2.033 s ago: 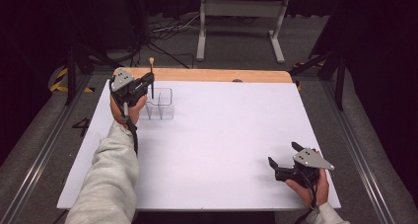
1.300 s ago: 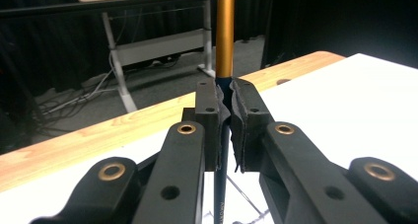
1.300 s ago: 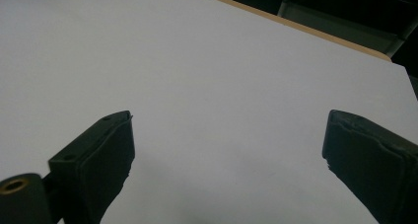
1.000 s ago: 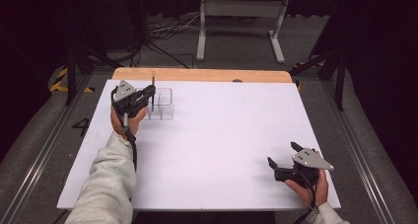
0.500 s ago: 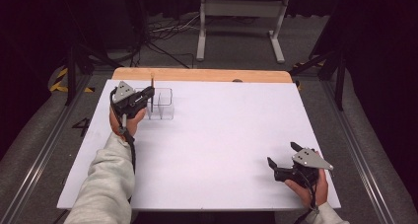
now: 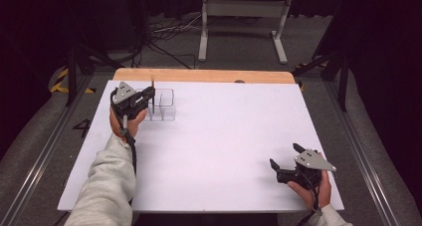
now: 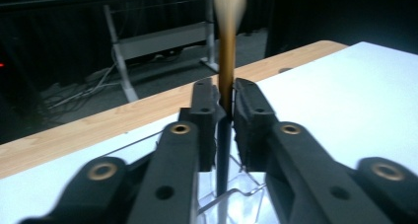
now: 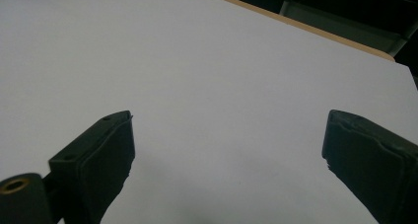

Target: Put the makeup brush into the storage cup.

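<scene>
The left tongs (image 6: 147,93) pinch a brown stick (image 7: 226,81) upright, its long axis vertical, its lower end just below them inside the clear box (image 6: 166,105). The right tongs (image 6: 283,156) rest spread on the worktop (image 6: 224,126), well apart.

A lab-like recording space is suggested by black curtains, loose cables (image 6: 164,29) and a metal stand (image 6: 244,17) behind the white-covered table (image 6: 224,136).
</scene>
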Demonstrator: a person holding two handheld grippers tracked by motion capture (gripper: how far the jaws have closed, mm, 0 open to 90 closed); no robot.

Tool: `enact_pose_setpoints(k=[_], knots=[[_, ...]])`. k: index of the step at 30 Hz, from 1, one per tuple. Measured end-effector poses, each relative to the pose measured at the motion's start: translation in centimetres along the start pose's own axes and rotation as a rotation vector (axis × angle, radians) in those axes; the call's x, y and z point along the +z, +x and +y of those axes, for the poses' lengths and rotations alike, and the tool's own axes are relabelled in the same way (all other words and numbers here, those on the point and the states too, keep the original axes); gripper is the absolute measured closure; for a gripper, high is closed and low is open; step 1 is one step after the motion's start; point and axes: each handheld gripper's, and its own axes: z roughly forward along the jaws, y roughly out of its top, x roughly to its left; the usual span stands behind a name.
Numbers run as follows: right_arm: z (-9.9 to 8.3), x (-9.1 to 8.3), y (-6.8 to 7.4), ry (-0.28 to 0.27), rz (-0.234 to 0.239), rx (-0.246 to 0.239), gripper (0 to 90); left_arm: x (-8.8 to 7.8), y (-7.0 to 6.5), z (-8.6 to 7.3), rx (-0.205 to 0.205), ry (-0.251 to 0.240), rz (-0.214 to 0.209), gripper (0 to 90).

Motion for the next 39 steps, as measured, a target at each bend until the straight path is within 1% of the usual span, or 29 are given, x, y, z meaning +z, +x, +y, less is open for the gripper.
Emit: enact_pose_setpoints(k=[6, 8, 9, 11, 12, 13, 14, 17, 19, 21, 23, 24, 25, 27, 28, 30, 31, 32, 34, 37, 39], knots=[[0.0, 0.0, 0.0, -0.001, 0.003, 0.001, 6.5, -0.6, 0.2, 0.2, 0.003, -0.012, 0.007, 74.2], [0.0, 0.1, 0.0, 0.001, 0.003, 0.001, 6.5, -0.8, 0.2, 0.3, 0.011, -0.014, 0.006, 72.5], [0.0, 0.1, 0.0, 0.0, 0.003, -0.001, 6.5, -1.0, 0.1, 0.4, 0.018, -0.015, 0.014, 70.9], [0.0, 0.0, 0.0, 0.0, 0.002, -0.001, 6.5, -1.1, 0.2, 0.5, 0.022, -0.018, 0.014, 70.0], [0.0, 0.0, 0.0, 0.0, 0.002, 0.0, 6.5, -1.3, 0.2, 0.6, 0.02, -0.018, 0.007, 69.6], [0.0, 0.0, 0.0, 0.0, 0.003, 0.0, 6.5, -1.4, 0.2, 0.6, 0.027, -0.019, 0.016, 68.1], [0.0, 0.1, 0.0, 0.0, 0.003, 0.0, 6.5, -1.5, 0.2, 0.7, 0.024, -0.021, 0.021, 66.2], [0.0, 0.1, 0.0, 0.0, 0.003, -0.001, 6.5, -1.8, 0.1, 0.8, 0.029, -0.028, 0.017, 63.7], [0.0, 0.0, 0.1, 0.0, 0.002, -0.003, 6.5, -1.9, 0.1, 0.9, 0.037, -0.023, 0.013, 59.5], [0.0, 0.0, 0.1, 0.0, 0.001, -0.002, 6.5, -2.0, -0.1, 1.0, 0.046, -0.022, 0.032, 53.8], [0.0, 0.0, 0.1, 0.0, 0.0, -0.003, 6.5, -2.0, -0.2, 1.1, 0.055, -0.016, 0.025, 51.5], [0.0, 0.0, 0.1, 0.0, 0.0, -0.003, 6.5, -2.0, -0.3, 1.2, 0.06, -0.013, 0.035, 48.1], [0.0, 0.0, 0.1, 0.0, 0.001, -0.002, 6.5, -2.1, -0.4, 1.3, 0.066, -0.012, 0.038, 45.9], [0.0, 0.0, 0.1, 0.0, 0.001, -0.003, 6.5, -2.2, -0.5, 1.4, 0.065, -0.019, 0.039, 42.7], [0.0, 0.0, 0.1, 0.001, 0.001, -0.002, 6.5, -2.3, -0.5, 1.4, 0.069, -0.018, 0.045, 37.7], [0.0, 0.0, 0.1, 0.001, 0.001, -0.002, 6.6, -2.3, -0.6, 1.5, 0.067, -0.013, 0.037, 31.8], [0.0, 0.0, 0.1, 0.001, 0.001, -0.002, 6.6, -2.3, -0.7, 1.5, 0.066, -0.009, 0.043, 31.8], [0.0, 0.0, 0.1, 0.0, 0.001, -0.003, 6.5, -2.4, -0.7, 1.5, 0.066, -0.005, 0.051, 28.0], [0.0, 0.0, 0.1, 0.001, 0.002, -0.003, 6.6, -2.5, -0.8, 1.6, 0.065, -0.008, 0.035, 26.4], [0.0, 0.0, 0.1, 0.002, 0.003, -0.004, 6.6, -2.6, -0.9, 1.7, 0.074, -0.001, 0.033, 22.7], [0.0, 0.1, 0.1, 0.001, 0.003, -0.004, 6.6, -2.7, -1.0, 1.7, 0.073, 0.001, 0.047, 18.2]])
